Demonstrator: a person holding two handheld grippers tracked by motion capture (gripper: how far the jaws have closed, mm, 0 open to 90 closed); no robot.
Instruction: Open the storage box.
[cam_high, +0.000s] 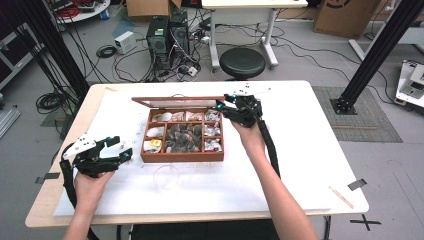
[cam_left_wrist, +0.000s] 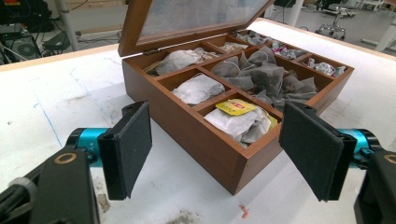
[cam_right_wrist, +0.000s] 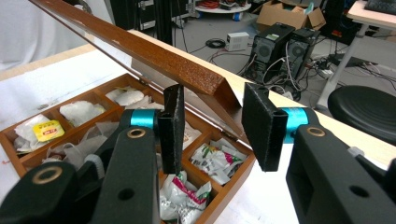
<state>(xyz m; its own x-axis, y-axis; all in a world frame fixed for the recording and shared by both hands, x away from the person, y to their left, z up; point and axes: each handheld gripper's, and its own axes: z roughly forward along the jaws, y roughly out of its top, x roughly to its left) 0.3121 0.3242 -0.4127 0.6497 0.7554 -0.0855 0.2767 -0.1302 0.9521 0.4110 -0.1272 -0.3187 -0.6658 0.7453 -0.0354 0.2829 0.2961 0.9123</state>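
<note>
Wooden tea box at the centre of the white table, its glazed lid raised along the 12 o'clock edge and, in the right gripper view, leaning over the compartments rather than thrown fully back. The right gripper is at the lid's 3 o'clock corner; in the right gripper view its fingers stand moderately apart on either side of the lid corner, and whether either pad touches the wood cannot be told. The left gripper hovers off the box's 9 o'clock side, near it but apart, with its fingers spread wide and nothing between them; in the left gripper view the near corner of the box lies between and beyond them. The compartments hold tea bags: dark sachets in the large central well, pale paper ones on the left, a yellow-tagged bag in the nearest cell, and foil-wrapped packets on the right column. Judged from this arrangement, the step in hand is moving the lid by its corner, either opening it further or lowering it shut; which of the two cannot be read here. The next move calls for the right fingers to close firmly on the lid frame and follow the hinge arc, while the left gripper could steady the box wall against sliding.
</note>
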